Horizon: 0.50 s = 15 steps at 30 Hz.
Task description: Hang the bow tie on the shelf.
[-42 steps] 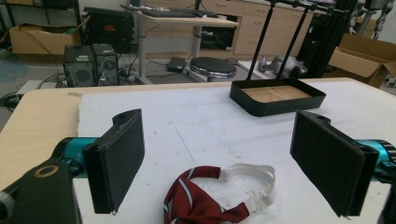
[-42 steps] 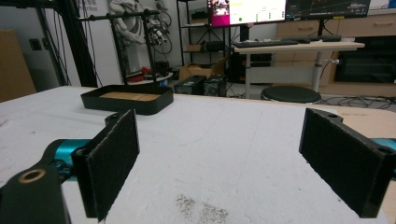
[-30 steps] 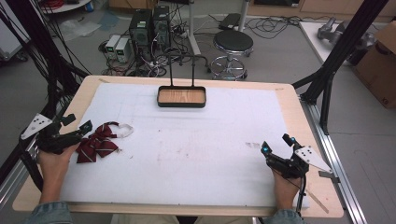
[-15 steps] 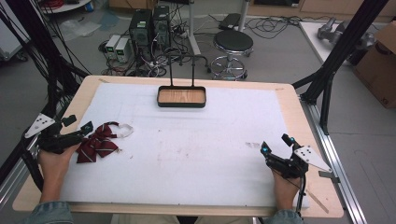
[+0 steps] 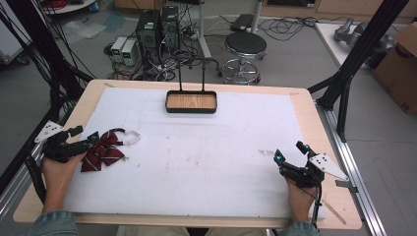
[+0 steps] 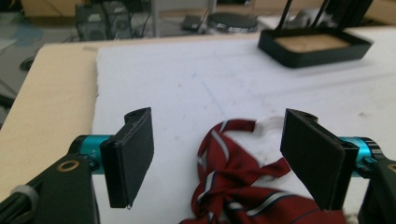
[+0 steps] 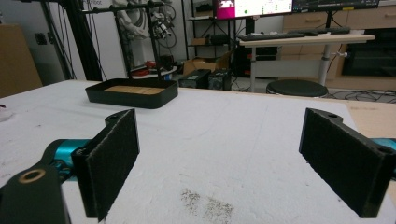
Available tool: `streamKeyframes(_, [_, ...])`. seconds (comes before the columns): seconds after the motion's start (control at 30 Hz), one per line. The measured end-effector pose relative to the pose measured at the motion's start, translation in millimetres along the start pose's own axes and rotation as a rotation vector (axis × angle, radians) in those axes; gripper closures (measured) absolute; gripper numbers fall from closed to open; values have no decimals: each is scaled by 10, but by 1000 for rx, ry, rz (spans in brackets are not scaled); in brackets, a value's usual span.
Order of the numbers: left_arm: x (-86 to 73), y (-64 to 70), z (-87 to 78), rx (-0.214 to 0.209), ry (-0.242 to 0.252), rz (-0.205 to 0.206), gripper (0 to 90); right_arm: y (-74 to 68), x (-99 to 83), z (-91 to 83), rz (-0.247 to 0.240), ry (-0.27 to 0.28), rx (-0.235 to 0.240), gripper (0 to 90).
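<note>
The job looks barely begun: the red bow tie [image 5: 103,150] lies loose on the white mat [image 5: 206,162] between the wide-open left gripper [image 6: 217,156], while the right gripper [image 5: 290,157], also wide open, holds nothing far from the black tray [image 5: 191,102].

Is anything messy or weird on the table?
A little. The red striped bow tie lies crumpled at the left edge of the white mat, between the open jaws of the left gripper. Near the open right gripper there is a small patch of dark specks on the mat. The black tray sits straight.
</note>
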<state>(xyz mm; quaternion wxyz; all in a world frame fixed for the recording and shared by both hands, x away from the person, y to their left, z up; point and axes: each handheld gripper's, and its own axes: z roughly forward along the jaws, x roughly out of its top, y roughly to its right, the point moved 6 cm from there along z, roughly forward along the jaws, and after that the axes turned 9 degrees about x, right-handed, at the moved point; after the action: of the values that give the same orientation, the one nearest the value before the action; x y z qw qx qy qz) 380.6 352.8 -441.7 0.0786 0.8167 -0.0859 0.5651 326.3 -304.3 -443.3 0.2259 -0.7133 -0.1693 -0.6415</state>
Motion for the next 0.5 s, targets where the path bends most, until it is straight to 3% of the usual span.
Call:
streamKeyframes(0.3, [-114,-16,103,6,-103,0,325,1,-4,6,-1,-4,0,113])
streamKeyframes(0.5, [-228,-36,195,12,-219,-13,396,-2,-6,6,1,-8,0,113])
